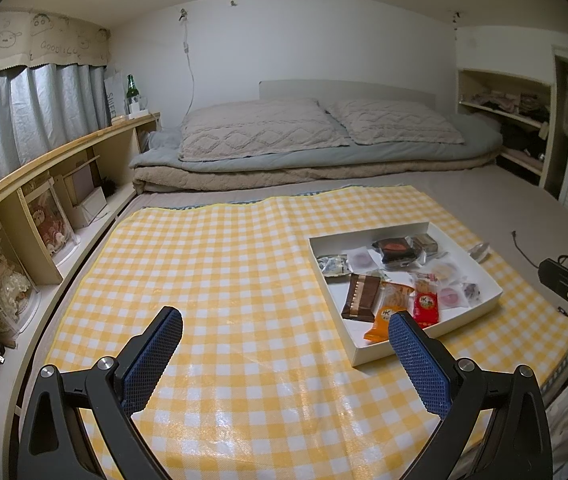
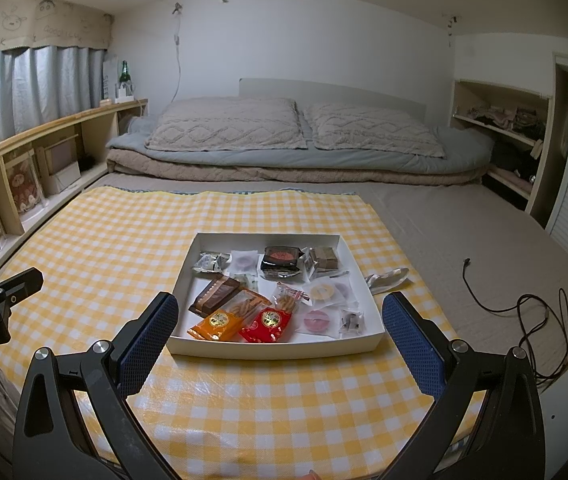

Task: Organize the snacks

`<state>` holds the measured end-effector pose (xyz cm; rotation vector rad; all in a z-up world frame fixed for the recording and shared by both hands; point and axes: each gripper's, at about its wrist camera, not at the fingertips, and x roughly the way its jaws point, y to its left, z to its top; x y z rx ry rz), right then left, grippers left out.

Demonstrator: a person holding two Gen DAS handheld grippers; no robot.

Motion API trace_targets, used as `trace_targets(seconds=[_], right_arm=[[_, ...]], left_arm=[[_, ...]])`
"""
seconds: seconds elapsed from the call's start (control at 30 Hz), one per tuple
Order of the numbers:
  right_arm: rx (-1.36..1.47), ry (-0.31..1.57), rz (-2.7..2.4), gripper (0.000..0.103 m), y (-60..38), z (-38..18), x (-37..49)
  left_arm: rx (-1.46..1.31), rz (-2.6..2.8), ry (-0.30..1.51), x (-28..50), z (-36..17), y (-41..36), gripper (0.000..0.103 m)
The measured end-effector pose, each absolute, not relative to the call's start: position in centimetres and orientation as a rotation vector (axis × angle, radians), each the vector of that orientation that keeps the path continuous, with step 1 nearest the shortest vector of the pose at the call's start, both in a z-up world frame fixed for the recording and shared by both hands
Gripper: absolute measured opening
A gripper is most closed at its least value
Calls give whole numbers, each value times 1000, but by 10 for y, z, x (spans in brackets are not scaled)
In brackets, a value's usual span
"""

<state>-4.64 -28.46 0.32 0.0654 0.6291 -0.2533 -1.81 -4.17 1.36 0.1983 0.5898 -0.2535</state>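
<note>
A shallow white tray [image 2: 272, 349] lies on a yellow checked cloth [image 2: 124, 232] and holds several wrapped snacks. Among them are an orange packet [image 2: 220, 322], a red packet [image 2: 268, 324], a brown bar [image 2: 214, 290] and a dark round-labelled pack [image 2: 280, 260]. My right gripper [image 2: 280, 332] hovers open just short of the tray's near wall, nothing between its blue pads. In the left wrist view the tray [image 1: 460, 324] sits to the right. My left gripper [image 1: 284, 344] is open over bare cloth, its right pad [image 1: 416, 356] near the tray's near corner. A clear empty wrapper [image 2: 388, 278] lies right of the tray.
Folded bedding and two pillows [image 2: 228, 124] lie behind the cloth. A low wooden shelf [image 1: 44, 200] with boxed dolls runs along the left wall. A black cable [image 2: 524, 320] trails on the grey mattress at the right. Open shelves [image 2: 504, 136] stand at the back right.
</note>
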Motion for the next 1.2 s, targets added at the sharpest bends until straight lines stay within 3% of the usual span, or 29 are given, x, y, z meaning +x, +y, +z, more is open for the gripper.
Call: trace_targets(seconds=[1.2], right_arm=[[65, 628, -254, 103, -285, 3, -47]], left_arm=[[197, -260, 570, -17, 16, -38, 103]])
